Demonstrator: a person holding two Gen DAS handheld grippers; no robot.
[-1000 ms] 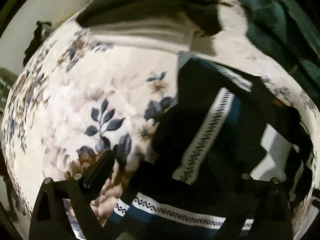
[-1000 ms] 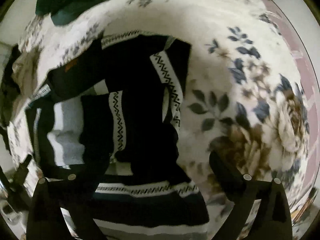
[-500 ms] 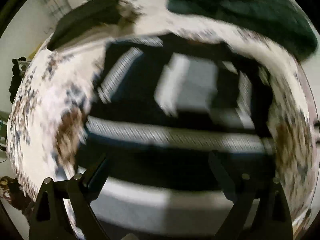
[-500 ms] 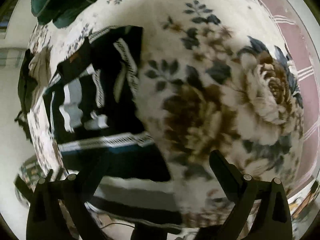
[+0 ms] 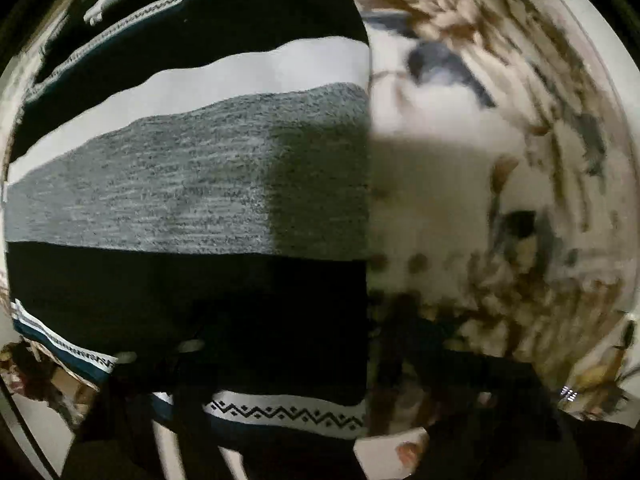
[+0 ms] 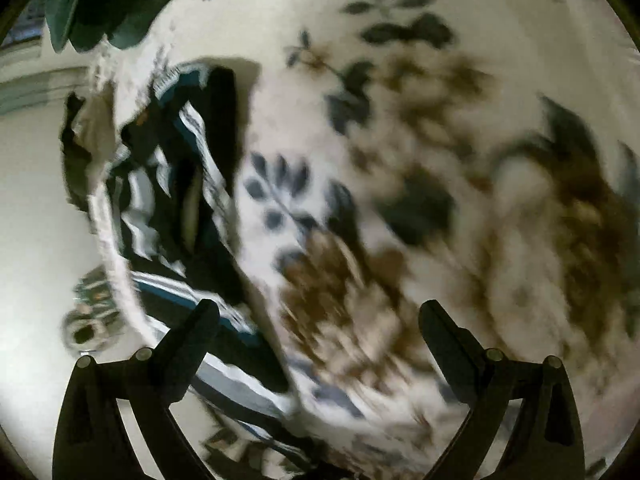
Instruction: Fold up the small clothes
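Note:
A striped knitted sweater (image 5: 192,184), black with grey and white bands and zigzag trim, lies on a floral blanket (image 5: 460,168). It fills the left half of the left wrist view, very close. My left gripper (image 5: 316,364) is low over its straight right edge; its fingers are dark, blurred and hard to make out. In the right wrist view the sweater (image 6: 176,200) lies at the left, near the blanket's edge. My right gripper (image 6: 318,328) is open and empty over bare blanket (image 6: 440,160), right of the sweater.
A dark green garment (image 6: 108,4) lies at the top left of the right wrist view. The blanket's edge (image 6: 116,276) drops off at the left, with pale floor and a small object (image 6: 88,320) beyond.
The left gripper has swung down close onto the sweater near its right edge. The right gripper has kept moving right, away from the sweater, over the flower pattern. Both views are blurred.

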